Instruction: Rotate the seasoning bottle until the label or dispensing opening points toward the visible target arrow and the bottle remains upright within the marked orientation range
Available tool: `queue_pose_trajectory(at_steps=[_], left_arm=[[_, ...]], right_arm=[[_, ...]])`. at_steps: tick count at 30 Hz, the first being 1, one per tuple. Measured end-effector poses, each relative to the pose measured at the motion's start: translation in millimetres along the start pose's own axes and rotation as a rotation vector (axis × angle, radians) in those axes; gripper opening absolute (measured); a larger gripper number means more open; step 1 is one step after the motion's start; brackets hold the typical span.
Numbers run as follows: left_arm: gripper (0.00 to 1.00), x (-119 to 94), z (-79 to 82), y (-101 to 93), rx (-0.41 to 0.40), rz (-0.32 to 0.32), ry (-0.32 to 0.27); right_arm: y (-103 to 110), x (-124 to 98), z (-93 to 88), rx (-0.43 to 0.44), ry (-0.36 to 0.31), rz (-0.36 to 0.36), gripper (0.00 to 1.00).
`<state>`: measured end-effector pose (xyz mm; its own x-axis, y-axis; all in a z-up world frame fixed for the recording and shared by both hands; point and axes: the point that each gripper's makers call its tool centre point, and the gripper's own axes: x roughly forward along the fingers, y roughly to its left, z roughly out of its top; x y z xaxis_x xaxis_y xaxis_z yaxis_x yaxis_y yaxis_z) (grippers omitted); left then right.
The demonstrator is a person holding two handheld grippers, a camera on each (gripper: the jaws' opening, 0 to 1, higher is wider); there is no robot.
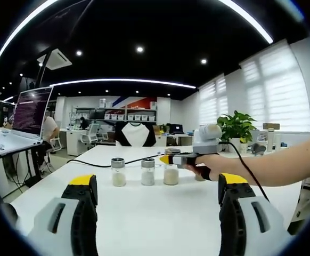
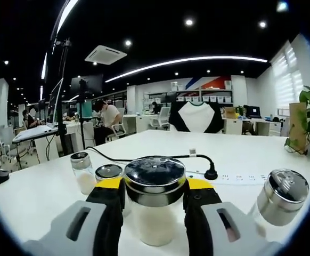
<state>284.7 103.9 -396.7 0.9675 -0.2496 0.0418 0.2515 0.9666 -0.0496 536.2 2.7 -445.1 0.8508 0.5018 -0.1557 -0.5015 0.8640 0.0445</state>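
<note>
Right gripper (image 2: 154, 205) jaws clamp clear glass seasoning bottle w/ chrome lid (image 2: 154, 205) – upright on white table (image 2: 240, 154), office bkgd; left gripper (image 1: 157, 210) wide open, empty – bottle base cut off.

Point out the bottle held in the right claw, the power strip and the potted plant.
Bottle (image 2: 155, 181), right gripper view, on its metal lid.
Power strip (image 2: 243, 177), right gripper view, on its white top face.
Potted plant (image 1: 236, 126), left gripper view, on its leaves.

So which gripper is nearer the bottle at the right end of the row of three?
Right. The right gripper has its jaws on either side of that seasoning bottle; the left gripper is held back from the row, jaws open.
</note>
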Motion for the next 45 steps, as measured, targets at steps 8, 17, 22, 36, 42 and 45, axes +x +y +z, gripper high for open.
queue_pose_trajectory(at_steps=[8,17,22,36,42,45], left_arm=[[0.99,1,-1.0,1.9,-0.003,0.005,0.004],[0.99,0,0.1,2.5,-0.012,0.005,-0.003],[0.98,2,2.1,1.6,0.006,0.011,-0.011],[0.98,4,-2.2,4.3,-0.007,0.016,0.002],[0.98,4,-3.0,1.8,0.017,0.015,0.007],[0.98,5,-4.0,1.5,0.015,0.013,0.01]], right_arm=[[2,-2,-4.4,-0.044,0.031,-0.004,0.4],[5,-6,-3.9,-0.056,0.049,0.004,0.39],[5,-7,-4.7,-0.058,0.06,0.011,0.39],[5,-21,-7.7,-0.058,0.119,0.033,0.39],[3,-30,-7.9,-0.051,0.123,0.021,0.39],[4,-40,-8.2,-0.053,0.118,0.021,0.39]])
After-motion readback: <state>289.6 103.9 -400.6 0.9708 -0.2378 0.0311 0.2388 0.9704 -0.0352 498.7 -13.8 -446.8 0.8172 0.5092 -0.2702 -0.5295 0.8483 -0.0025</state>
